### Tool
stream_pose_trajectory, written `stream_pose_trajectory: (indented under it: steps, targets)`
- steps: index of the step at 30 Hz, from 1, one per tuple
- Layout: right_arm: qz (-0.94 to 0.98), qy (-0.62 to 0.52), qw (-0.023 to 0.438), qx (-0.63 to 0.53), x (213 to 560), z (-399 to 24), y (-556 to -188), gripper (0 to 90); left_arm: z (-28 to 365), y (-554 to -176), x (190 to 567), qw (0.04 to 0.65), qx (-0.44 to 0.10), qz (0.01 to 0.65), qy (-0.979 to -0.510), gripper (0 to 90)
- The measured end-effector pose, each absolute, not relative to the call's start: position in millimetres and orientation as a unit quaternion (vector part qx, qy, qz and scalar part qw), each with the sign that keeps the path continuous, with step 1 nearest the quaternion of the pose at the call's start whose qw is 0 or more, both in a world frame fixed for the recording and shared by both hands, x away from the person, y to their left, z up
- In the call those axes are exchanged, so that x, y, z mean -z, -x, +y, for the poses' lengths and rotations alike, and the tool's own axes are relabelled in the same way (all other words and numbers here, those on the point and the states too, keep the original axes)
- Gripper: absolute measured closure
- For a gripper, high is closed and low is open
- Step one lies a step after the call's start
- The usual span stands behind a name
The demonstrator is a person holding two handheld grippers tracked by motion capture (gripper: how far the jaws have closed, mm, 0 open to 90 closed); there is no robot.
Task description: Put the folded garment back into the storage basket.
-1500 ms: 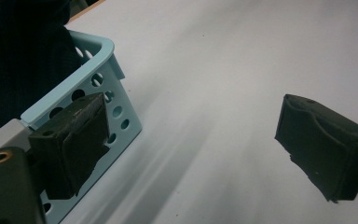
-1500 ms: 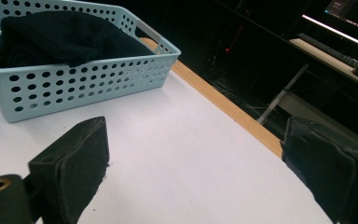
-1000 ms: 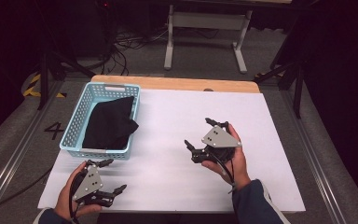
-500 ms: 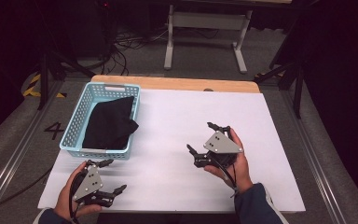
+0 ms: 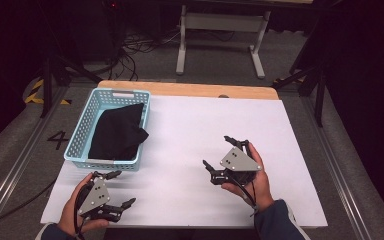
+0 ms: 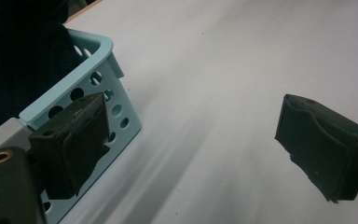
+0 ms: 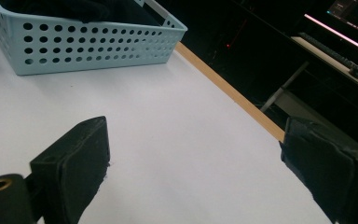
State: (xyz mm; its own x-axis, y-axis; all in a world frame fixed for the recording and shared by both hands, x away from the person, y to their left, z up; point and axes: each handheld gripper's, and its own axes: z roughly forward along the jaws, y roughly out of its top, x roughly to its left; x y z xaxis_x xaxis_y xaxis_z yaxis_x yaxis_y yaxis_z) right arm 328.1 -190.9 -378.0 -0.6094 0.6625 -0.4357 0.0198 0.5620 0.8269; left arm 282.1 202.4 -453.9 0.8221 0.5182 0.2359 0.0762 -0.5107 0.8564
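Note:
A light blue perforated basket (image 5: 105, 164) stands on the left of the white table (image 5: 195, 125), with a black cloth (image 5: 116, 132) heaped inside it. My left gripper (image 5: 122, 188) is held low near the front left corner, just in front of the basket, open and empty. Its own view shows the basket's corner (image 6: 100, 70) and the cloth (image 6: 18, 56) close to the left jaw. My right gripper (image 5: 216, 151) hovers over the right half of the table, open, nothing between its jaws. It faces the basket's side wall (image 7: 88, 42).
A wooden strip (image 5: 190, 89) edges the table's far side. Beyond it stand a metal stand's legs (image 5: 220, 45) and cables on the grey floor. A desk with a keyboard (image 7: 335, 51) lies in the dark background.
My right gripper has drifted slightly toward the person's side of the table. The left gripper, the basket and the cloth have stayed put.

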Motion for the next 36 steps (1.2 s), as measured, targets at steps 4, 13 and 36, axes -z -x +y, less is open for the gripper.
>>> stream_pose_trajectory:
  steps: [4, 13, 36]
  targets:
    - [0.796, -0.212, 0.389, -0.413, 379.2, -192.8, -325.3, 8.1, 202.2, -282.1, 453.8, 0.461, -0.240, 0.178, -0.836, 10.4]
    - [0.799, -0.209, 0.396, -0.403, 382.7, -200.1, -318.8, 8.1, 202.0, -282.2, 453.8, 0.460, -0.240, 0.177, -0.836, 10.4]
    - [0.807, -0.203, 0.401, -0.384, 393.6, -218.3, -302.1, 7.7, 201.3, -282.4, 454.1, 0.459, -0.240, 0.177, -0.837, 10.4]
